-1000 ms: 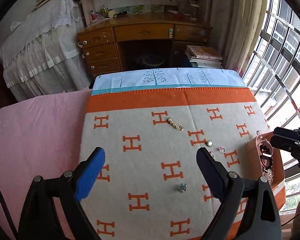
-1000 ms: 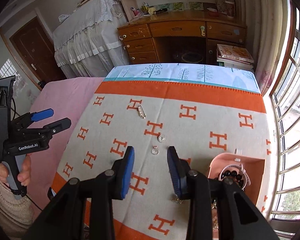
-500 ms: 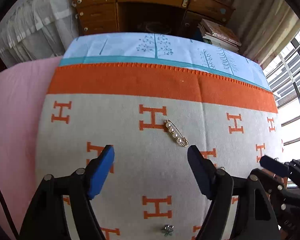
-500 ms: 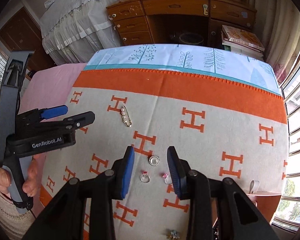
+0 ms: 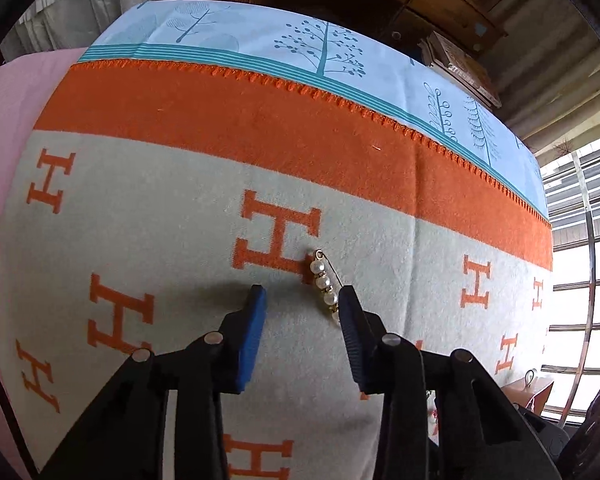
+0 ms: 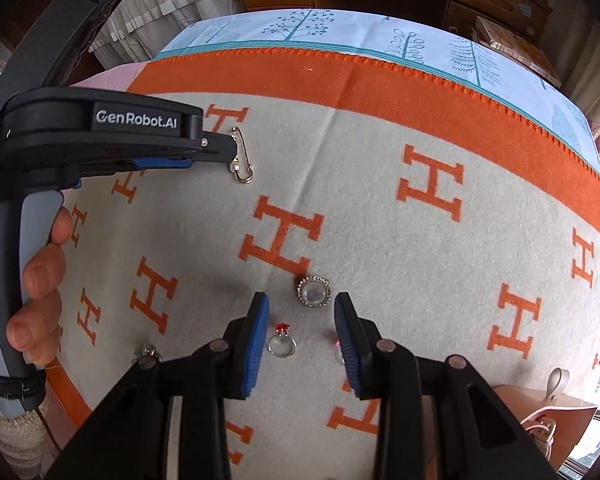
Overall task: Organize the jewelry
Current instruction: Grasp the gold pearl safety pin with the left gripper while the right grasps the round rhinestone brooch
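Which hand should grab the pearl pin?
Left, probably. The left gripper is already down at the pearl pin, its jaws just closing beside it. The right gripper hovers over the round brooch instead.

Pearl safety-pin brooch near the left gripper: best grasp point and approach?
Pinch the pearl brooch across its narrow width at the middle pearls, coming from straight above. It lies flat on the blanket, long and thin. The left gripper, whose jaws have just been closing, needs shifting: the brooch sits against one finger.

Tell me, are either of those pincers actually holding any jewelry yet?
No. The left gripper has been closing beside the pearl pin; the right gripper stands open over the rings.
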Demonstrator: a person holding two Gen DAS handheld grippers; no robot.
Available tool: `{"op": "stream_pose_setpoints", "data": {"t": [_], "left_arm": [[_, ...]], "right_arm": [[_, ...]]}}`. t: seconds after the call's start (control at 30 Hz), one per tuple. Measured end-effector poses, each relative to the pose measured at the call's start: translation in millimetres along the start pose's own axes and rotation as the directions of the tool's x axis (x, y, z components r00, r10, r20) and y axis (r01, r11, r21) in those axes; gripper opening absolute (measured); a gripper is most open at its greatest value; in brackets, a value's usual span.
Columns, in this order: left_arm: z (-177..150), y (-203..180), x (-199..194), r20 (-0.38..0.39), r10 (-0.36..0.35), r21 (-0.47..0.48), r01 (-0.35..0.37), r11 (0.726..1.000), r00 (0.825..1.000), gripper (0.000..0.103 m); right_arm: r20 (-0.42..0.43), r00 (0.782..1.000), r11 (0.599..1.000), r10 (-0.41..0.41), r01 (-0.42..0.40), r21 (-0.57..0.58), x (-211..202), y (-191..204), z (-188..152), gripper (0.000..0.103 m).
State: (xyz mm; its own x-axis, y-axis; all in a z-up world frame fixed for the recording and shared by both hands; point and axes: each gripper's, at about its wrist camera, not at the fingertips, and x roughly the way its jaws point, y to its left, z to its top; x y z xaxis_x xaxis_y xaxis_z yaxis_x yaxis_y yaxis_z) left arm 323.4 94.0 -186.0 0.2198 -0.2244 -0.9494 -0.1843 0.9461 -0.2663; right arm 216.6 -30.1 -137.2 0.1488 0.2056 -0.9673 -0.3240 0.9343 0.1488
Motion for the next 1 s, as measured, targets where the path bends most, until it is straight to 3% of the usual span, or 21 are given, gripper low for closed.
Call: {"op": "stream_pose_setpoints", "data": {"t": [0.07, 0.33, 0.4, 0.47, 0.7, 1.0], "left_arm": [[2.2, -3.9, 1.6, -0.014, -0.007, -0.005, 0.007, 1.0, 1.0, 0.015], [6.1, -24.4, 7.2, -0.022, 0.032, 0.017, -0.032, 0.999, 0.999, 0.014], [6.7, -28.3, 8.7, -0.02, 0.033, 0.02, -0.033, 0.999, 0.999, 0.005], [5.8, -27.9, 8.7, -0.013, 0.022, 0.007, -0.022, 1.0, 1.0, 0.005], [-6.4, -9.4, -5.1, 0.031, -0.013, -0.041, 0.014, 0.999, 0.999, 0.005], [-18.1, 27.3, -34.4, 0.067, -0.044, -0.044, 0.047, 0.998, 0.997, 0.005]], "right_arm": [[0.003, 1.0, 1.0, 0.008, -0.008, 0.0, 0.4, 1.8, -0.4, 0.034], [0.022, 0.999, 0.998, 0.044, -0.045, 0.044, -7.4, -8.9, -7.7, 0.034], [0.024, 0.999, 0.997, 0.047, -0.048, 0.059, -8.5, -12.7, -8.1, 0.034], [0.024, 0.998, 0.995, 0.05, -0.052, 0.081, -8.8, -14.7, -7.4, 0.034], [0.01, 0.999, 0.989, 0.053, -0.054, 0.139, -8.1, -16.7, -6.4, 0.034], [-0.011, 1.0, 0.985, -0.009, 0.011, 0.173, 5.5, -4.0, 3.0, 0.034]]}}
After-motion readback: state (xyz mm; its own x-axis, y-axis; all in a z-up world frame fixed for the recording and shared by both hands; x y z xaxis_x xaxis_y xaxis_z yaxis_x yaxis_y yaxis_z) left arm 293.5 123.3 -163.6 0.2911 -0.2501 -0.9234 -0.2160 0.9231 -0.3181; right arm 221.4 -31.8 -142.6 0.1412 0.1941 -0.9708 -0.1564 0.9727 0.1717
